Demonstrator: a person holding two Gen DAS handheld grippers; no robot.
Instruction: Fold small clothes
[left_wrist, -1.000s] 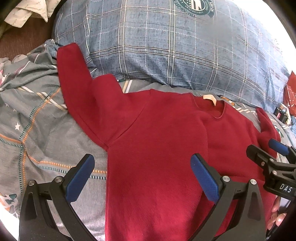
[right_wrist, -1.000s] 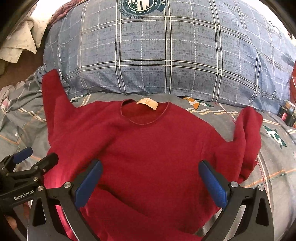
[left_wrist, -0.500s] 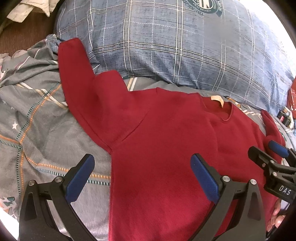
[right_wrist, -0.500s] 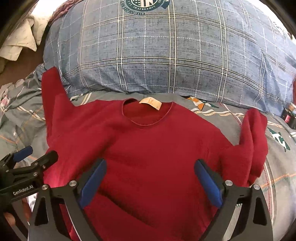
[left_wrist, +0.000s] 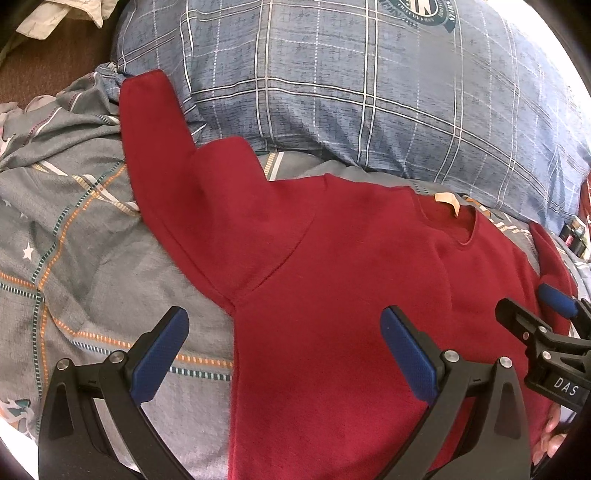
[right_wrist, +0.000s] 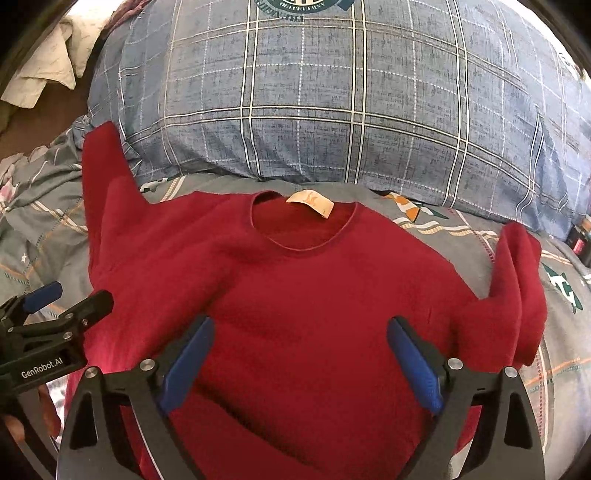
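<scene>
A small red sweater (left_wrist: 332, 280) lies face up on the bed, neck with a tan label (right_wrist: 311, 202) toward the pillow. Its left sleeve (left_wrist: 155, 140) stretches up onto the pillow's edge. Its right sleeve (right_wrist: 517, 288) is bunched and folded over at the right side. My left gripper (left_wrist: 284, 354) is open and empty, hovering over the sweater's left armpit and side seam. My right gripper (right_wrist: 299, 362) is open and empty over the sweater's chest. Each gripper also shows at the edge of the other's view, the right one (left_wrist: 546, 321) and the left one (right_wrist: 55, 306).
A large blue plaid pillow (right_wrist: 332, 110) lies behind the sweater. The grey patterned bedsheet (left_wrist: 74, 258) spreads to the left and right (right_wrist: 565, 332). Pale crumpled cloth (right_wrist: 48, 66) lies at the far left corner. A small dark object (right_wrist: 580, 243) sits at the right edge.
Both grippers have moved slightly forward and lower over the sweater, which fills more of each view. The right gripper's jaws have narrowed a little. The sweater has not moved.
</scene>
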